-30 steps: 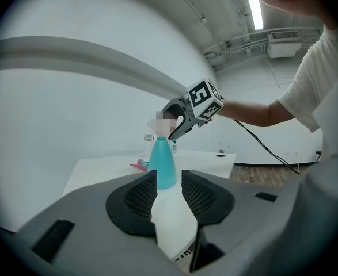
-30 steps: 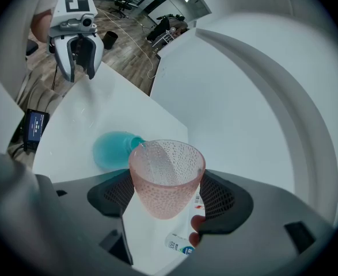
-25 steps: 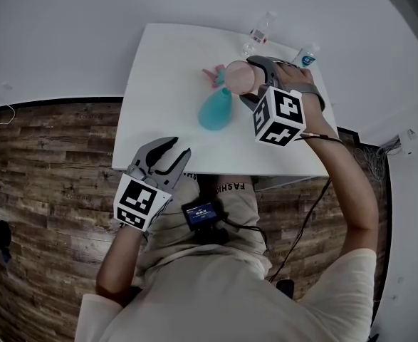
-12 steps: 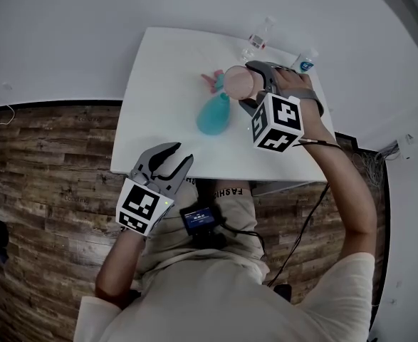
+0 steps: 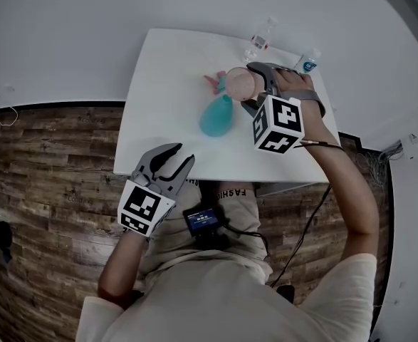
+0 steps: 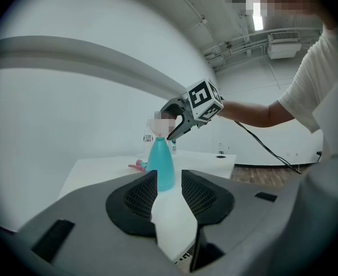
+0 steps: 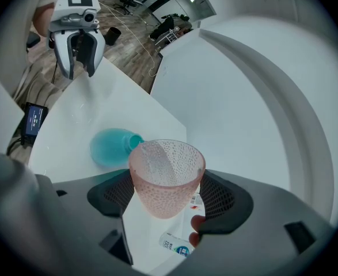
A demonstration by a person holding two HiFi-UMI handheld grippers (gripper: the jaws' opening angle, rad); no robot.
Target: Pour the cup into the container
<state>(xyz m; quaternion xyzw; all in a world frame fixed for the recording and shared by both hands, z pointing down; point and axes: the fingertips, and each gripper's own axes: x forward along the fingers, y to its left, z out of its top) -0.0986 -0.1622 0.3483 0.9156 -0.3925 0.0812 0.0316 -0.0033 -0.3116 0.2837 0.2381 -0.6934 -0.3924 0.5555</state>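
The right gripper (image 7: 167, 195) clamps the pink cup (image 7: 166, 168) tipped above the teal container (image 7: 108, 146), the pour apparently underway; the left gripper (image 6: 169, 190) gapes empty.

A: Where did the container (image 5: 216, 115) stand?
B: On the table (image 5: 159, 70), near the middle. The cup (image 5: 238, 82) hung just above its mouth, between the jaws of the right gripper (image 5: 248, 85).
A: And behind it?
B: A small object (image 5: 211, 81) lay just behind. A bottle (image 5: 260, 38) and a second bottle (image 5: 307, 61) were at the far edge.
A: The left gripper (image 5: 180, 154)?
B: At the near edge, well apart from the container.
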